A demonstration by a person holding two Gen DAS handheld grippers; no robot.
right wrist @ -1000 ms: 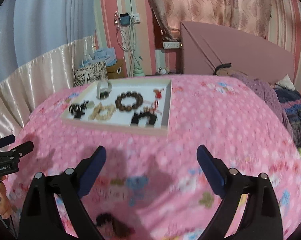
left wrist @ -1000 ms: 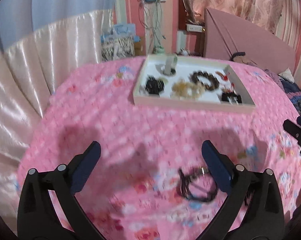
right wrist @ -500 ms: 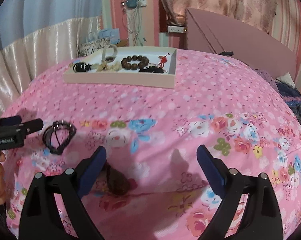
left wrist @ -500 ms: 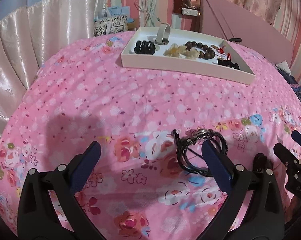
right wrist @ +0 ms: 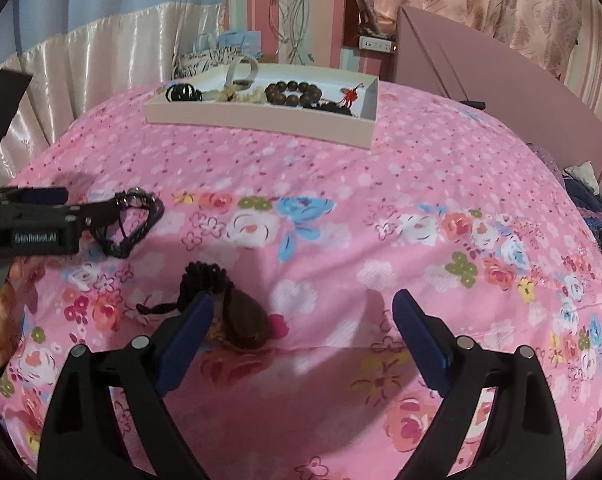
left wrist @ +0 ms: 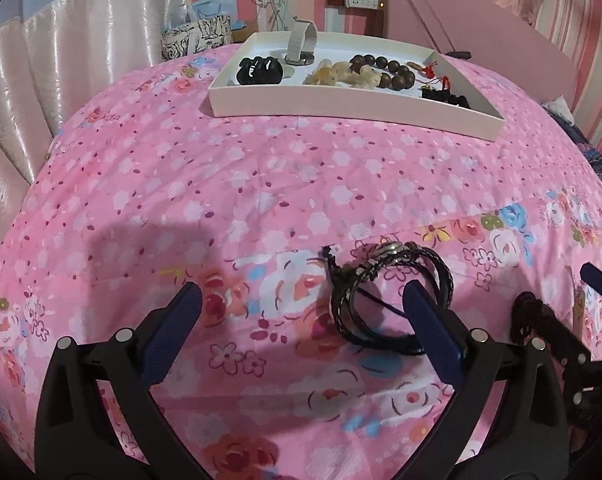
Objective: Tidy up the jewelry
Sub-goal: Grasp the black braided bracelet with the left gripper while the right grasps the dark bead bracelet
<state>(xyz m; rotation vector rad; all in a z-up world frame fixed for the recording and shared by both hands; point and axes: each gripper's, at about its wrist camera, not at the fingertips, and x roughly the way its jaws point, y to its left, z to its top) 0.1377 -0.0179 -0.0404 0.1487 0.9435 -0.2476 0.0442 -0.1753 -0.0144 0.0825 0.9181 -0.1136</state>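
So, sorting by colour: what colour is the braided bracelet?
Black braided bracelet, clearest from the left wrist.

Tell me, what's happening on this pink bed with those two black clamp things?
A person is tidying jewelry with a handheld gripper in each hand. Several bracelets already lie in the white tray at the far side. The left gripper hangs open over a black braided bracelet on the floral bedspread, one finger above the loop. The right gripper is open too, beside a brown pendant on a dark cord. Nothing is gripped yet.
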